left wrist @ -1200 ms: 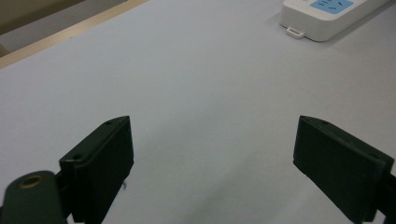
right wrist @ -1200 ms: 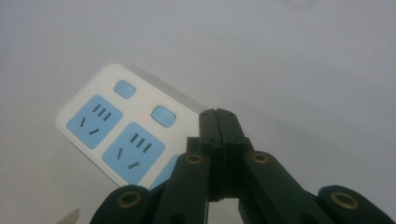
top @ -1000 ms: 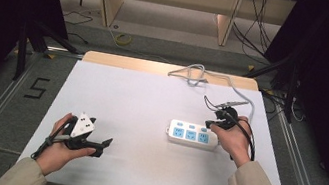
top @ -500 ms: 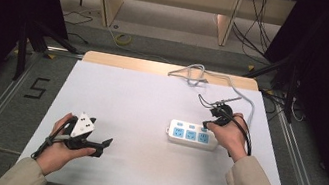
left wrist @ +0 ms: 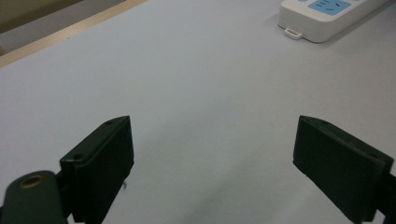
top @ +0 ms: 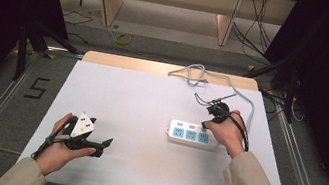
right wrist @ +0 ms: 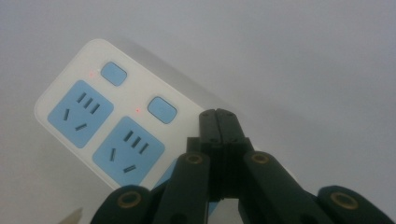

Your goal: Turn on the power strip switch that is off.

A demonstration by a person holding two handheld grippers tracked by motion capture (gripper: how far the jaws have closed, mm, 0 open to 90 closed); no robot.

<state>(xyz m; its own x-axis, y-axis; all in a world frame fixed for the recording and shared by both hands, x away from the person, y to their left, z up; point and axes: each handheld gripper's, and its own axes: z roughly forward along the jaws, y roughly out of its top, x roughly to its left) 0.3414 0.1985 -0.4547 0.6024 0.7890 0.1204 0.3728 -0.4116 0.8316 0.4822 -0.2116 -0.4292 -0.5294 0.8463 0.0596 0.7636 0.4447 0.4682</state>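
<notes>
— Since a second ago the right hand has slid its gripper a little toward the far edge of the power strip; anything else changed?
— No, the left side sits as it did. Starting at the left: the left gripper (top: 104,144) rests low over the white table (top: 130,102) near the front edge, held in the left hand (top: 61,148), its jaws spread wide with bare tabletop between them.
— And the strip?
— The white power strip (top: 192,134) lies flat, right of centre, well apart from the left gripper. Its blue sockets face up, and two small red lights glow beside the blue switches (right wrist: 162,108).
— The right gripper?
— The right gripper (right wrist: 219,122) points down at the strip's right end, jaws pressed together with nothing between them. Touching a switch, probably; its tip hides that spot. A grey cable (top: 196,73) coils at the far edge.
</notes>
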